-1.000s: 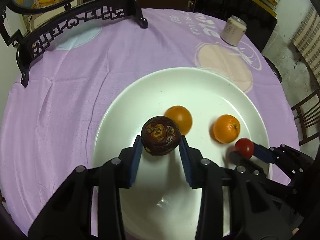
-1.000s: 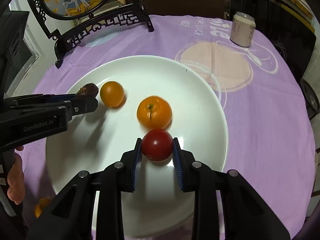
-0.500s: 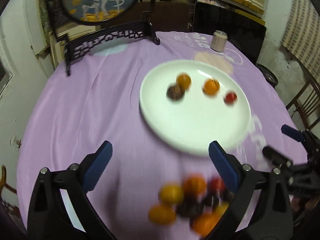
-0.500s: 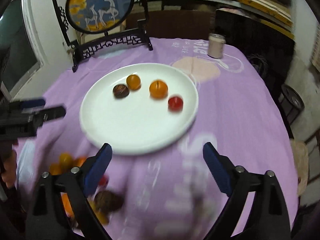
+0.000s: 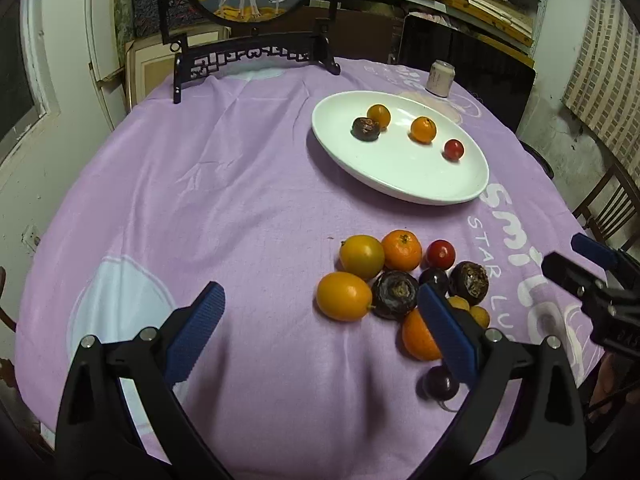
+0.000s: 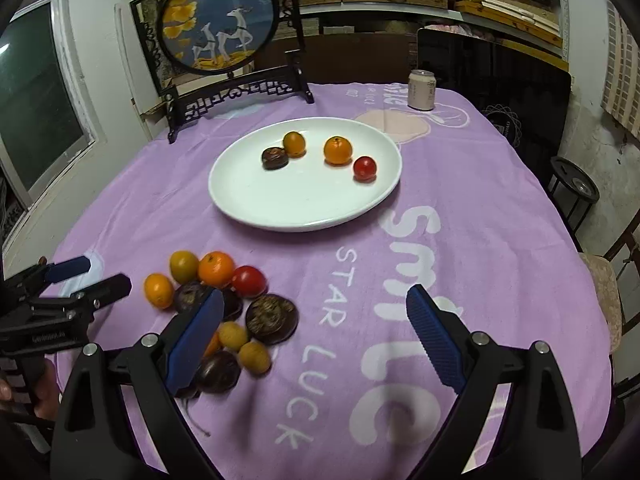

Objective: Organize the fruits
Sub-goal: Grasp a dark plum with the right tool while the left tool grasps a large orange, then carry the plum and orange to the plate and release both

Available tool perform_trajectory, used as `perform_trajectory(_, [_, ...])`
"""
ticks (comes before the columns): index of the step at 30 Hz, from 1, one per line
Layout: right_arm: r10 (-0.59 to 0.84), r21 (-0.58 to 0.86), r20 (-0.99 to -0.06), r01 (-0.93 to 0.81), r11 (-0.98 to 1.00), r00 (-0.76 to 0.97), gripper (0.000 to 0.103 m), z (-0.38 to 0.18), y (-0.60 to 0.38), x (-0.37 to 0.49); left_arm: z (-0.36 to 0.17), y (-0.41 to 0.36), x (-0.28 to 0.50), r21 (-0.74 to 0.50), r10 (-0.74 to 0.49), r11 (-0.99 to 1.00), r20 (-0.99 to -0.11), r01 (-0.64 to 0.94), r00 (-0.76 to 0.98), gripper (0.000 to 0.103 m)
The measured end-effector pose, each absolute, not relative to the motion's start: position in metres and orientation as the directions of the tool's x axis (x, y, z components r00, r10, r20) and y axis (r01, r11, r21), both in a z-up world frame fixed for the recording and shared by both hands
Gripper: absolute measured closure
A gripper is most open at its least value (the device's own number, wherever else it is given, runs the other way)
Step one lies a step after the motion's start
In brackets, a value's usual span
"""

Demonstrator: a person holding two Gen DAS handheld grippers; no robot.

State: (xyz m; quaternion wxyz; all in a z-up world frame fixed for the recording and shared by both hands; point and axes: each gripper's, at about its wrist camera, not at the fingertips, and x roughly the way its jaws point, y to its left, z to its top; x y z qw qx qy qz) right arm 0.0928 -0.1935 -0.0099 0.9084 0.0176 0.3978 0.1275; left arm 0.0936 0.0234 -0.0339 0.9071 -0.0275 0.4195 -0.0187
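Observation:
A white plate (image 5: 404, 184) (image 6: 304, 204) holds a dark brown fruit (image 5: 365, 129) (image 6: 275, 158), a small orange fruit (image 5: 378, 115), a mandarin (image 5: 423, 129) (image 6: 338, 150) and a red tomato (image 5: 453, 149) (image 6: 364, 168). A pile of loose fruits (image 5: 396, 276) (image 6: 224, 300) lies on the purple cloth nearer to me. My left gripper (image 5: 320, 332) is open and empty, left of the pile. My right gripper (image 6: 316, 340) is open and empty, right of the pile.
A framed round deer picture on a black stand (image 6: 224, 36) is at the table's back. A can (image 6: 421, 90) stands behind the plate. A chair (image 5: 608, 208) and a black stool (image 6: 576, 188) are to the right of the table.
Both grippers let go of their fruits on the plate, opened wide and pulled back and up toward the near side of the table.

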Motion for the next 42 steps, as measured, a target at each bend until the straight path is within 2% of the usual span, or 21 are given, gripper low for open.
perform_trajectory(10, [0.347, 0.174, -0.752, -0.338, 0.925, 0.561, 0.011, -0.032, -0.160, 0.050, -0.043, 0.046, 0.074, -0.026, 0.006, 0.999, -0.762, -0.039, 0.648, 0.004])
perform_trajectory(12, [0.368, 0.176, -0.749, -0.370, 0.912, 0.551, 0.036, -0.034, -0.149, 0.047, -0.046, 0.048, 0.072, -0.023, 0.009, 0.999, -0.767, -0.041, 0.642, 0.004])
perform_trajectory(18, [0.370, 0.190, -0.790, -0.379, 0.906, 0.489, 0.075, -0.056, -0.125, 0.061, -0.047, 0.058, 0.062, -0.037, 0.000, 0.998, -0.767, -0.045, 0.642, 0.004])
perform_trajectory(22, [0.384, 0.234, -0.782, -0.339, 0.911, 0.491, 0.079, -0.058, -0.136, 0.063, -0.044, 0.059, 0.055, -0.057, -0.022, 0.998, -0.766, -0.034, 0.643, 0.004])
perform_trajectory(26, [0.355, 0.213, -0.782, -0.316, 0.924, 0.512, 0.079, -0.053, -0.151, 0.054, -0.051, 0.035, 0.054, -0.079, -0.083, 0.996, -0.784, 0.033, 0.615, 0.004])
perform_trajectory(35, [0.339, 0.223, -0.784, -0.273, 0.936, 0.521, 0.079, -0.061, -0.194, 0.037, -0.071, -0.037, 0.072, 0.001, -0.088, 0.989, -0.803, 0.149, 0.589, 0.005])
perform_trajectory(37, [0.348, 0.239, -0.779, -0.266, 0.934, 0.522, 0.079, -0.062, -0.202, 0.037, -0.077, -0.046, 0.078, 0.003, -0.089, 0.988, -0.812, 0.158, 0.576, 0.011])
perform_trajectory(40, [0.344, 0.240, -0.773, -0.256, 0.936, 0.533, 0.079, -0.062, -0.210, 0.039, -0.089, -0.056, 0.089, 0.009, -0.085, 0.986, -0.832, 0.166, 0.548, 0.030])
perform_trajectory(41, [0.348, 0.246, -0.772, -0.255, 0.935, 0.532, 0.079, -0.062, -0.212, 0.040, -0.093, -0.058, 0.091, 0.007, -0.084, 0.986, -0.839, 0.166, 0.538, 0.043])
perform_trajectory(42, [0.351, 0.251, -0.771, -0.254, 0.934, 0.531, 0.079, -0.063, -0.213, 0.041, -0.097, -0.060, 0.094, -0.001, -0.092, 0.985, -0.845, 0.170, 0.526, 0.050])
